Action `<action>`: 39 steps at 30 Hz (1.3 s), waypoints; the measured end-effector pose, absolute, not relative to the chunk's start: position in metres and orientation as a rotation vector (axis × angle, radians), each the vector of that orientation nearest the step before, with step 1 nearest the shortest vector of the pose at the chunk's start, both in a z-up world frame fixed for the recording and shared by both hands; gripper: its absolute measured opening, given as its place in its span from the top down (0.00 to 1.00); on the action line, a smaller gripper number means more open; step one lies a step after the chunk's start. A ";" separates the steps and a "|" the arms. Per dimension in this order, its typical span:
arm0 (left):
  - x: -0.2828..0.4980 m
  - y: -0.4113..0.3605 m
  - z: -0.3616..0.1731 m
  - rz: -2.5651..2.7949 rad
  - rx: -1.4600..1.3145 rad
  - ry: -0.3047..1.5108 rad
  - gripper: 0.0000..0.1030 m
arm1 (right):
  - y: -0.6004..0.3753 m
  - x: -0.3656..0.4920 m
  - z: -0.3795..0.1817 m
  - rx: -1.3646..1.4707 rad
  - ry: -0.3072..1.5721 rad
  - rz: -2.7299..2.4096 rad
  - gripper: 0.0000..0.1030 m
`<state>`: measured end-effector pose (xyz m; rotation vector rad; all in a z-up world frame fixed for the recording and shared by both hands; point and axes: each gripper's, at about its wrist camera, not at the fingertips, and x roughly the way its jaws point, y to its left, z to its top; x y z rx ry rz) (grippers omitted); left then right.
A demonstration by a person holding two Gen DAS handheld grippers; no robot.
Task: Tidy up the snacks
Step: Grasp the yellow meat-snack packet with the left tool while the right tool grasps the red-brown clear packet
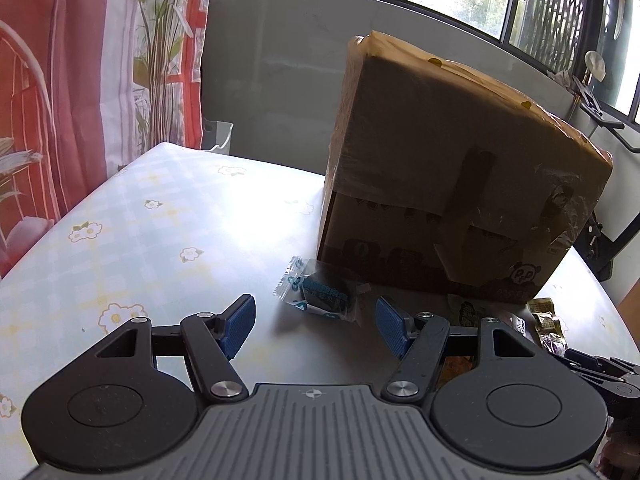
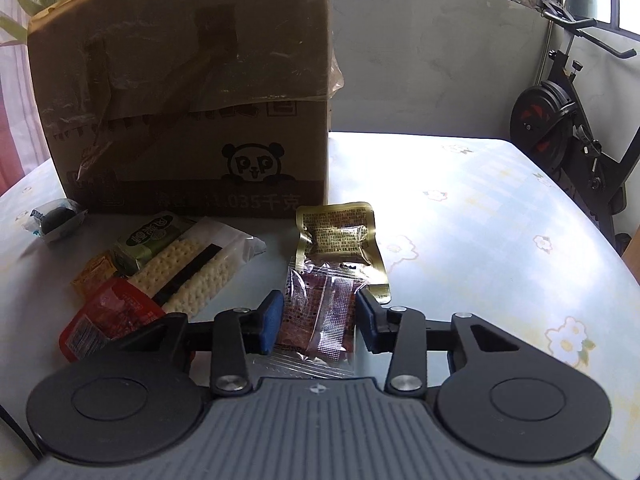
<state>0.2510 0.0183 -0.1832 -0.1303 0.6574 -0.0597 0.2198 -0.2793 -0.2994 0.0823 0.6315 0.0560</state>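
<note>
- Two grippers sit low over your floral tablecloth (image 1: 132,240), in front of a taped cardboard box (image 1: 460,168) printed with a panda.
- Your left gripper (image 1: 316,322) stands about half open and empty; a clear-wrapped dark round snack (image 1: 324,294) lies on the cloth just beyond its blue pads (image 1: 239,326), close to the box.
- Centre, right wrist view: an orange packet (image 2: 94,276), a green packet (image 2: 150,244), a red packet (image 2: 106,316) and a cracker sandwich pack (image 2: 196,276) lie clustered.
- Your right gripper (image 2: 318,322) has a clear packet of reddish-brown snack (image 2: 320,316) between its pads, both touching it.
- A gold pouch (image 2: 340,240) lies just behind.
</note>
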 end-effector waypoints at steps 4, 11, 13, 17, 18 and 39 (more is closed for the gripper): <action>0.252 0.016 -0.186 -0.063 -0.131 0.670 0.33 | -0.282 0.210 -0.294 0.104 0.551 0.112 0.61; 0.253 0.013 -0.193 -0.071 -0.125 0.689 0.33 | -0.272 0.207 -0.293 0.057 0.527 0.176 0.61; 0.253 0.014 -0.194 -0.077 -0.128 0.689 0.33 | -0.271 0.207 -0.293 0.052 0.527 0.186 0.61; 0.258 0.011 -0.197 -0.072 -0.112 0.700 0.33 | -0.273 0.209 -0.295 0.063 0.529 0.187 0.61; 0.260 0.011 -0.199 -0.068 -0.104 0.702 0.33 | -0.274 0.209 -0.295 0.066 0.529 0.187 0.61; 0.303 -0.053 -0.250 -0.368 -0.333 0.977 0.61 | -0.279 0.209 -0.296 0.102 0.529 0.200 0.61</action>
